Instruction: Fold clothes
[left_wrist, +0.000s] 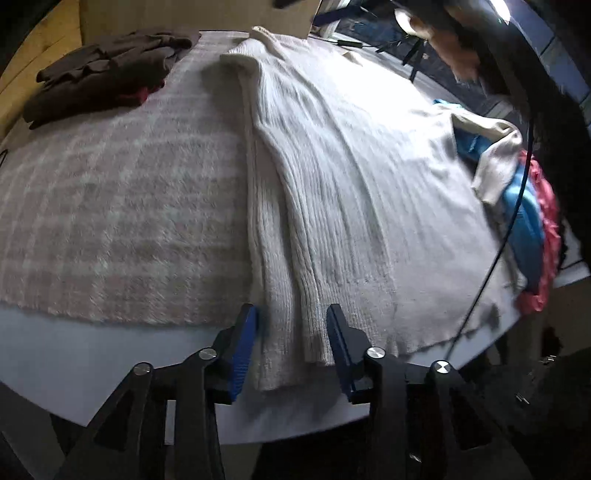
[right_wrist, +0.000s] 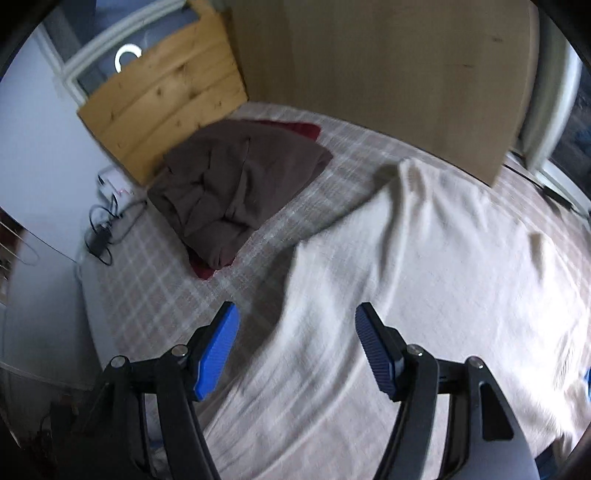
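Left wrist view: the white ribbed sweater (left_wrist: 332, 192) lies flat on the plaid blanket (left_wrist: 110, 206), long axis running near to far, collar at the far end. Its folded sleeve and hem edge lie between the spread jaws of the left gripper (left_wrist: 291, 347), which pinch nothing. A brown folded garment (left_wrist: 103, 77) sits far left; blue and pink clothes (left_wrist: 532, 221) lie at right.

Right wrist view: the right gripper (right_wrist: 295, 347) hangs with jaws spread above the sweater (right_wrist: 406, 266), whose left edge passes between them; the brown garment (right_wrist: 236, 188) lies far left.

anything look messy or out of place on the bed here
Mostly tidy: the white sweater lies spread flat and the brown clothes sit folded. The odd spot is a crumpled heap of blue and pink garments bunched at the sweater's far edge, with one sleeve draped over it.
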